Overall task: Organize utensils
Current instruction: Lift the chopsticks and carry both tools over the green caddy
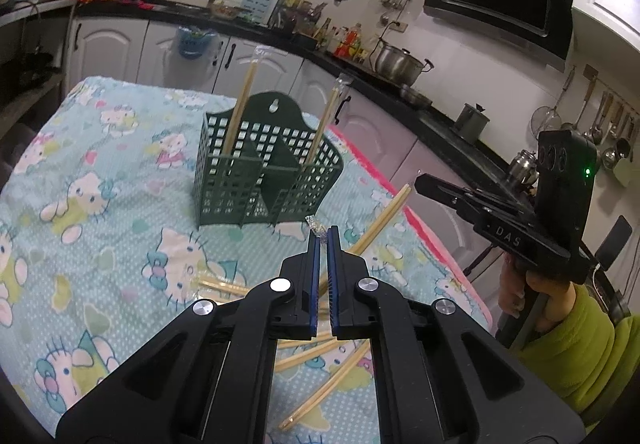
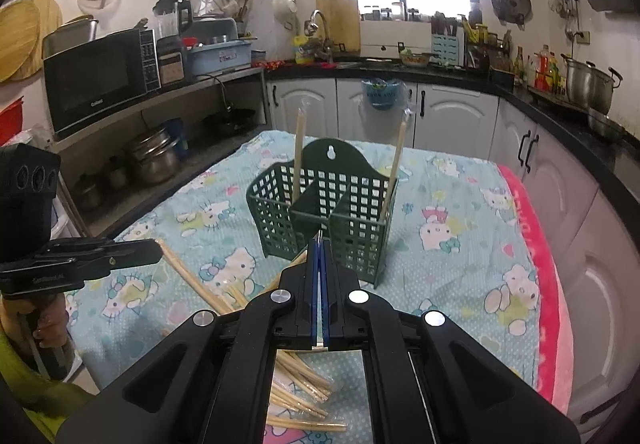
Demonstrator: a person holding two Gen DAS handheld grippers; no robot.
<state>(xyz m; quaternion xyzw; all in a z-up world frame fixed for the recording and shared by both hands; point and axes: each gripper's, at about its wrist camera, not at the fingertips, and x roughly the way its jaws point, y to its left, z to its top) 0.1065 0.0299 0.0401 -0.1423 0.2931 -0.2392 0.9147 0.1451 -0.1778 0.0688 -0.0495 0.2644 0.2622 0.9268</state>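
Hovering over the table, we have both tools pinched tight. The left gripper [image 1: 322, 234] has its blue pads all but together, with crinkled clear film poking out at the tip and tan wood showing between them, so we read it as clamped on a wrapped chopstick [image 1: 380, 220]. That stick runs up and right to the nose of the right gripper [image 2: 320, 244], whose pads are also shut on a thin pale sliver. Whether both hold the one pair or each its own, we cannot tell. Pinching so near an end makes sense to us, since it leaves the length free to drop upright into a slot. The green slotted cutlery holder [image 1: 240, 180] stands mid-frame on the Hello Kitty tablecloth [image 1: 100, 204], just beyond both tips. One wrapped pair [image 1: 240, 112] already leans in its left compartment and another [image 1: 324, 124] in its right; the middle pocket looks empty. More loose chopsticks [image 2: 300, 380] lie heaped on the cloth at lower centre, under our jaws, so plenty is left to sort. In the way, we judge, are the holder's tall back plate, the two leaning pairs that narrow the openings, and the grippers' own closeness. Around us are a microwave [image 2: 100, 80] at upper left, a steel pot [image 1: 400, 62] on the counter, and a green sleeve [image 1: 580, 344] at lower right.
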